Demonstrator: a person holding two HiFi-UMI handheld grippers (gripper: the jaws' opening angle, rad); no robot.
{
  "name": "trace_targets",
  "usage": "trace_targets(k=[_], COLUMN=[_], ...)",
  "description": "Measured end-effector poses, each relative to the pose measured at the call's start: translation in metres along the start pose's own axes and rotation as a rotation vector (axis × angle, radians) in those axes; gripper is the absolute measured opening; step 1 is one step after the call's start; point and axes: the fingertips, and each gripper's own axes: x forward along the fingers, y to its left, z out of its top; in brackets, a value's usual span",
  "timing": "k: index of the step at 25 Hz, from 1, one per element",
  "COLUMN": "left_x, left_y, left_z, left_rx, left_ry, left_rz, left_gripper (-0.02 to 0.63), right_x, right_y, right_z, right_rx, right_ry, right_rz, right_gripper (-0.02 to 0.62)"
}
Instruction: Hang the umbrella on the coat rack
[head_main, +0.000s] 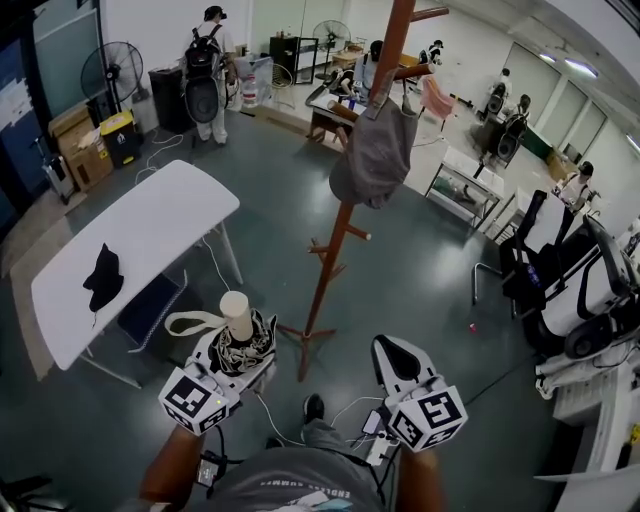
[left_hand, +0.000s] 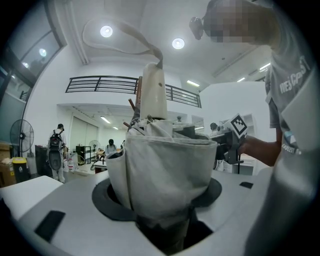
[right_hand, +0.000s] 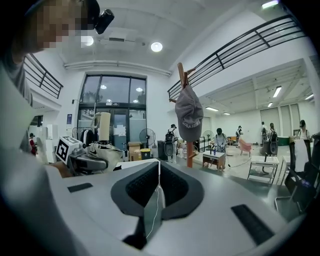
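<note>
Left gripper (head_main: 243, 352) is clamped on the folded umbrella (head_main: 237, 318), handle pointing up. The coat rack (head_main: 330, 255) stands just ahead, off to its right. Right gripper (head_main: 392, 352) is pinched together, empty.

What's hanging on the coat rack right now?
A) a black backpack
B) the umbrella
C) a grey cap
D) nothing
C: a grey cap hangs from an upper peg of the coat rack, while the umbrella is clamped in the left tool, apart from the rack.
</note>
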Motion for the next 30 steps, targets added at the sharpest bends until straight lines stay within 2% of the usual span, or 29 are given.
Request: trace_targets(k=[9,30], left_x=[0.035,0.111], left_y=[0.019,0.05], left_z=[-0.01,-0.069], left_rx=[-0.005,-0.108], left_ry=[0.019,0.097], left_rz=[0.038,0.052], left_gripper=[0.273,0.273], right_x=[0.025,0.056], right_y=[-0.032,-0.071], right_z=[-0.001,-0.027], right_rx=[0.002,0.034], right_ry=[0.025,0.115], right_rz=[0.018,0.027], right_gripper=[0.031,0.031])
